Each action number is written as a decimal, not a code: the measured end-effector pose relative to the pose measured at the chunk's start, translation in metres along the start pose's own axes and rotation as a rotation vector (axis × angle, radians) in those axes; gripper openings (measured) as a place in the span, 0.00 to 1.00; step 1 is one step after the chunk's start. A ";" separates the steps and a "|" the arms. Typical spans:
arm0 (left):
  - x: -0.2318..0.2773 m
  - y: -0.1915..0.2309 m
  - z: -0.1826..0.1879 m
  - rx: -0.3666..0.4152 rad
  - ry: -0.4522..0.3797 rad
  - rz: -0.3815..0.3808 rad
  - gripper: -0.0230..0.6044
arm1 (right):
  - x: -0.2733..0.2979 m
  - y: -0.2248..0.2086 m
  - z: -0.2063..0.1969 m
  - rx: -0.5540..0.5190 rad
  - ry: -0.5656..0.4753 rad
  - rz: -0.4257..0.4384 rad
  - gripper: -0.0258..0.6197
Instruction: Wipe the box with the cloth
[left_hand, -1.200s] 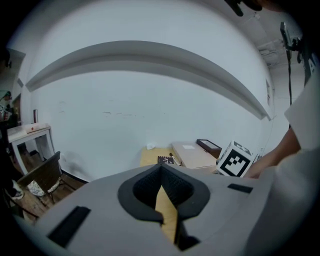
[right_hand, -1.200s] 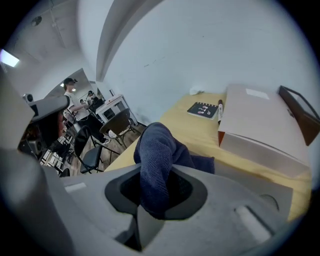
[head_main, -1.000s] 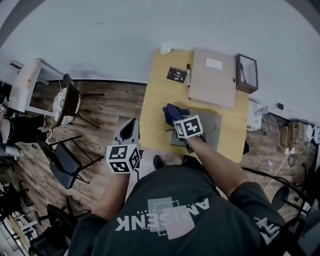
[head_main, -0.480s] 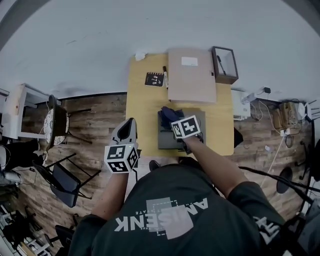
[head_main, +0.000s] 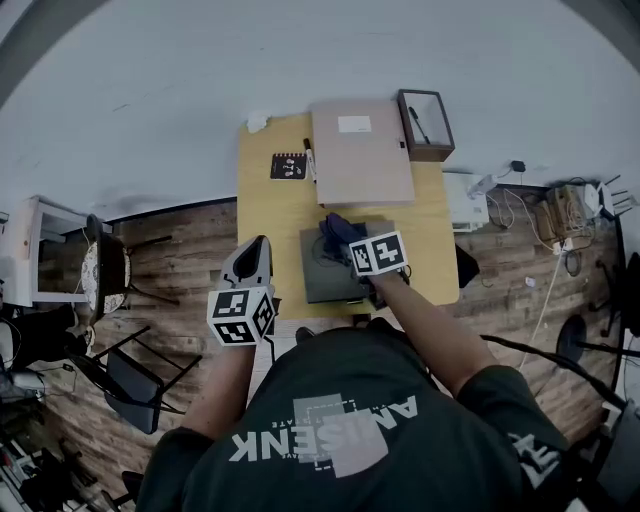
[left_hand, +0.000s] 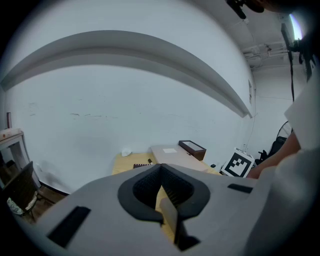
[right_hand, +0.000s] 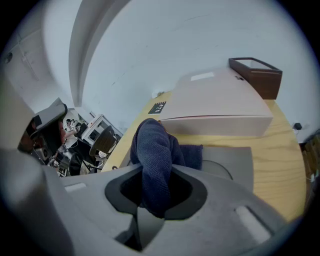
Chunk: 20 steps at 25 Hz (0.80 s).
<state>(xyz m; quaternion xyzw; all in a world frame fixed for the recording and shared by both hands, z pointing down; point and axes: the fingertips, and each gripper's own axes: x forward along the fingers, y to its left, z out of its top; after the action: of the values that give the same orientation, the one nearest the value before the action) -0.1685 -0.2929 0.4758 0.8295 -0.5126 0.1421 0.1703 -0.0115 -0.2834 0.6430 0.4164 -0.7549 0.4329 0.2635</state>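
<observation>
The right gripper (right_hand: 156, 196) pinches the dark blue cloth (right_hand: 156, 150) between its jaws. The cloth bunches up above them, and its loose end lies on the gray flat box (right_hand: 232, 161). Seen from the head view, this gray box sits at the 6 o'clock side of the wooden table (head_main: 265, 215), with the beige box (head_main: 360, 152) just beside it at 12 o'clock. A brown tray (head_main: 425, 112) stands at the beige box's 1 o'clock and a black notebook (head_main: 288, 166) at its 9 o'clock. The left gripper (left_hand: 160, 175), jaws pressed together on nothing, hangs off the table at the gray box's 8 o'clock.
</observation>
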 end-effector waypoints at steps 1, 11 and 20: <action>0.002 -0.001 0.000 0.000 0.002 -0.003 0.04 | -0.003 -0.007 0.000 0.010 -0.004 -0.013 0.16; 0.016 -0.017 -0.002 0.011 0.012 -0.049 0.04 | -0.034 -0.062 -0.007 0.085 -0.039 -0.100 0.16; 0.020 -0.027 -0.003 0.024 0.019 -0.068 0.04 | -0.048 -0.074 -0.012 0.124 -0.060 -0.095 0.16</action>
<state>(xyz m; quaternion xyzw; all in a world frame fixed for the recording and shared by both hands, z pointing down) -0.1357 -0.2958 0.4830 0.8471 -0.4806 0.1503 0.1698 0.0771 -0.2742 0.6448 0.4800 -0.7137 0.4530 0.2345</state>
